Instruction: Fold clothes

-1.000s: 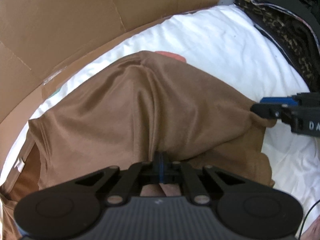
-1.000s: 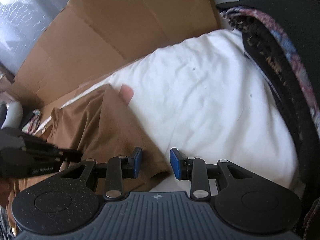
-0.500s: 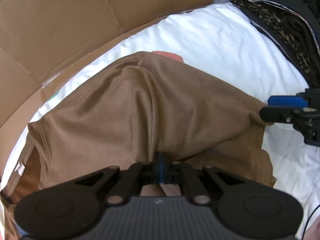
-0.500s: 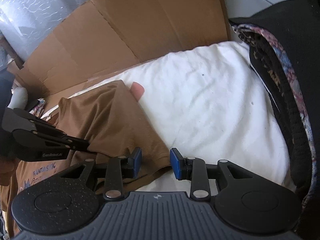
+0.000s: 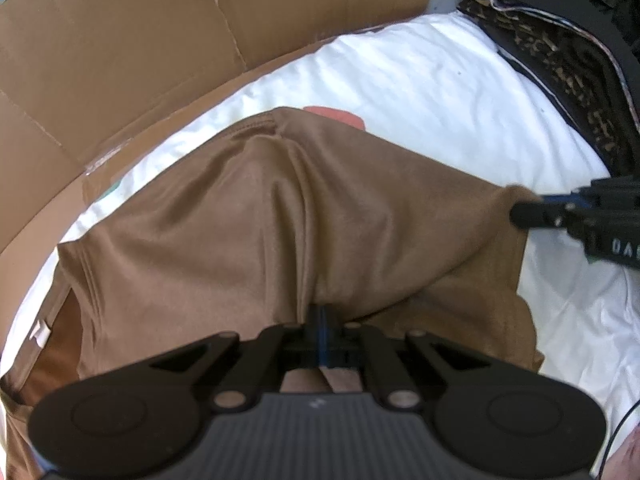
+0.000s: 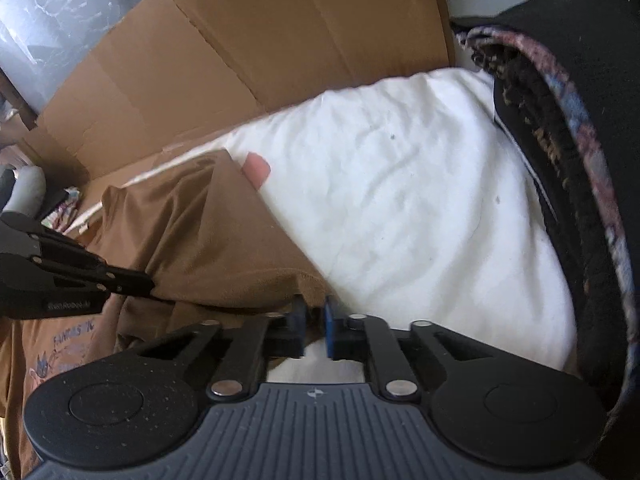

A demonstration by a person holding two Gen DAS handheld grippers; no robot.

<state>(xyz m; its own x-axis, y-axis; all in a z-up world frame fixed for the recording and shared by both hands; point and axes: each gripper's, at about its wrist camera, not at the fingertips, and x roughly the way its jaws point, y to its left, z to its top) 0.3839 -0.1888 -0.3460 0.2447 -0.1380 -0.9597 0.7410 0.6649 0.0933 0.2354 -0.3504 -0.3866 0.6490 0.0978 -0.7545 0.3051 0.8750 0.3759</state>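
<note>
Left wrist view: brown garment [image 5: 256, 220], soft knit, lying on the white bedding [image 5: 420, 92], its far edge short of the cardboard sheet [image 5: 120, 40] that stands behind the bedding; left claw [image 5: 322, 336] fully closed on a pinch of the garment's near edge, the cloth rising in a ridge from that pinch; right claw [image 5: 528, 210] entering at the right side of the garment, its tips at the outer corner. Right wrist view: right claw [image 6: 314, 322] with its jaws closing on that corner, a thin fold of the hem caught between the blue pads, a narrow gap between the jaws lower down; left claw [image 6: 136, 280] seen to the left, at the garment's other side; printed lettering on the lower layer of the garment, too small to read; a small pink patch [image 6: 256, 168] at the garment's far corner, nature unclear; dark patterned clothes [image 6: 560, 128] piled to the right of the garment, apart from it. Step in hand, by judgement: securing both near corners before a fold, none yet made. Next move calls for: lifting both corners together, carrying them level toward the far edge near the cardboard, keeping the hem taut between the claws so the knit does not sag or bunch.
</note>
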